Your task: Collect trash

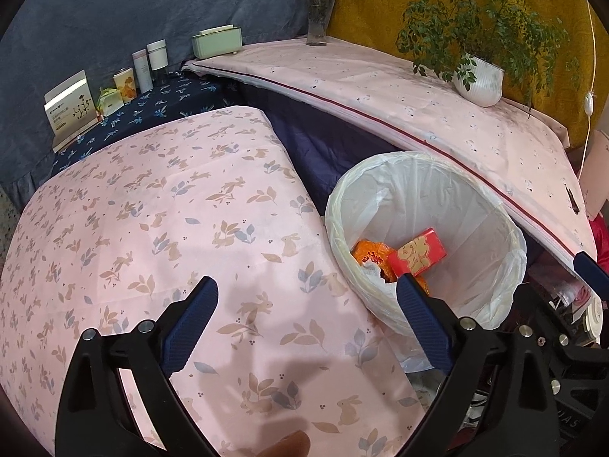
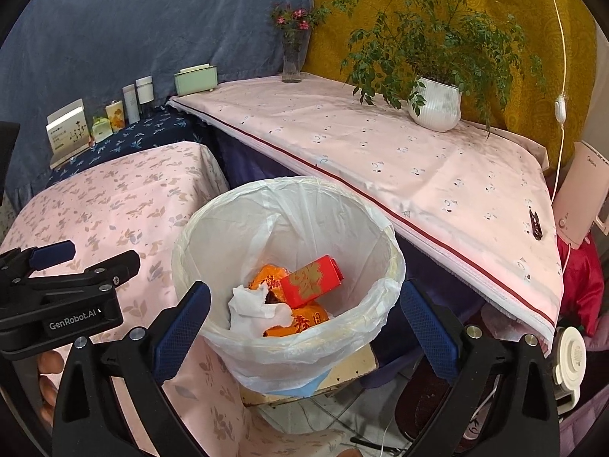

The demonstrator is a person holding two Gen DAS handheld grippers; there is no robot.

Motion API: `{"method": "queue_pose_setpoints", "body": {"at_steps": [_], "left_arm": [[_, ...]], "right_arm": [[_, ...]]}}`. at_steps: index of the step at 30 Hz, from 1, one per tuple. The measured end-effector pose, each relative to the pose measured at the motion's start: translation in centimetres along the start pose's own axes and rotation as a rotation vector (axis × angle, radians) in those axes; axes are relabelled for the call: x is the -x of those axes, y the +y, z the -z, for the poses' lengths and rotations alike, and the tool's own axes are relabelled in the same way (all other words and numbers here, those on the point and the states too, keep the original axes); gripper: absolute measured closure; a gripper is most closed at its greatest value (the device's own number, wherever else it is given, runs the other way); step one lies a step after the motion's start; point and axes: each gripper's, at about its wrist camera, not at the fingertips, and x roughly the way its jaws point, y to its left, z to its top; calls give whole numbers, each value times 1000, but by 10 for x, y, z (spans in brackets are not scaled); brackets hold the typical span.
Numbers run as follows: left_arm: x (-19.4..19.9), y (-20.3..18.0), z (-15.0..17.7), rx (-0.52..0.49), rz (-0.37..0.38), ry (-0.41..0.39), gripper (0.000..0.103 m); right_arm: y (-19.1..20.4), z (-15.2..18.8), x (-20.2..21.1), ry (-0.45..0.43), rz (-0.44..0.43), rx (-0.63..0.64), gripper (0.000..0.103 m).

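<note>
1. The trash bin (image 2: 289,266) is a round white bucket with a thin white plastic bag (image 2: 266,205) pulled over its rim. It stands between two tables.
2. Inside the bin lies a red box (image 2: 312,280) with gold writing. It rests tilted on top of orange wrappers (image 2: 304,316).
3. A crumpled white tissue (image 2: 251,304) sits at the left side of the bin, touching the orange wrappers.
4. The right gripper (image 2: 304,304) hangs over the near rim of the bin. Its two blue fingers (image 2: 182,323) are spread wide, one on each side of the bin, and they pinch nothing.
5. The left gripper (image 1: 306,297) hangs over the near table with the pink bunny cloth (image 1: 152,228), just left of the bin. Its fingers (image 1: 194,316) are spread wide too, with nothing between them.
6. In the right camera, the left gripper shows at the left edge, with part of a hand (image 2: 49,373) under it.
7. The far table has a pink cloth with a red stripe (image 2: 380,160). A green plant in a white pot (image 2: 436,104) stands on it, and a glass vase with red flowers (image 2: 293,57) stands at its far end.
8. Far on the left, on a dark blue cloth (image 2: 144,129), stand small bottles (image 2: 133,103), a green box (image 2: 196,78) and a card (image 2: 68,129).
</note>
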Motion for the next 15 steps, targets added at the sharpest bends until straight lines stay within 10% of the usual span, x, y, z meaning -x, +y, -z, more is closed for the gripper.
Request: {"method": "queue_pose_setpoints", "body": {"at_steps": [15], "left_arm": [[2,-7,5,-3,-25,11,13]], "right_arm": [[-2,3,7,6,10,16,7]]}}
